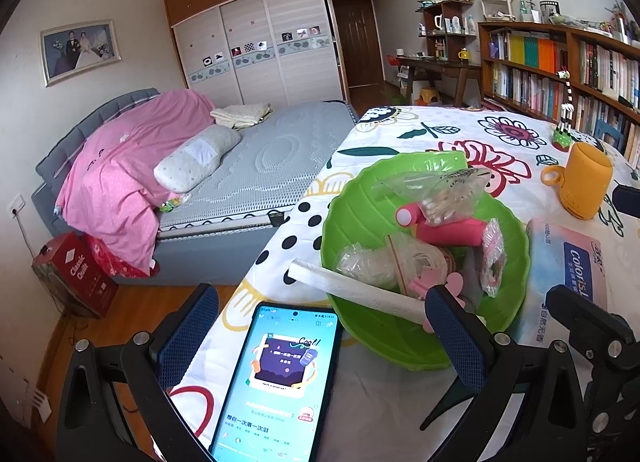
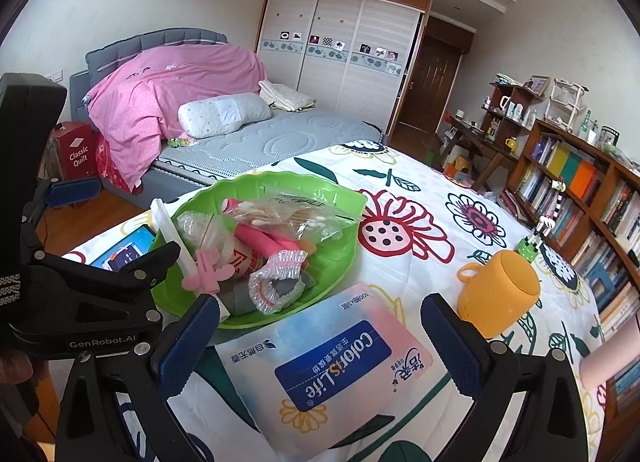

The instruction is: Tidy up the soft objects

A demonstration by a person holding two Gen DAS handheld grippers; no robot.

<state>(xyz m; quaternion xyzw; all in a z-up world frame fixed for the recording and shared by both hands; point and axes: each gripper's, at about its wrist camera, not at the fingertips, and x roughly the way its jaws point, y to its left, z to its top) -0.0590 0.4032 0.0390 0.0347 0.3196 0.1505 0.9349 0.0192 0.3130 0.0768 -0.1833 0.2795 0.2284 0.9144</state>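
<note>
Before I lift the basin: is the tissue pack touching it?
Cannot tell. In the right wrist view the tissue pack reaches the green basin rim's underside, but overlap hides any contact or gap.

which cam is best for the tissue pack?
Right wrist: the tissue pack lies whole, label up, between the open right gripper's fingers. Left wrist shows only part of it, at the frame's right beside the green bowl, partly behind the other gripper.

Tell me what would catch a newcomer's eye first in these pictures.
The green bowl, heaped with bagged swabs, pink rollers and a paper roll, sits mid-table on a flowered cloth. A tissue pack lies just in front of the open right hand-held gripper, with an orange cup to its right. A lit phone lies between the open left hand-held gripper's fingers.
</note>
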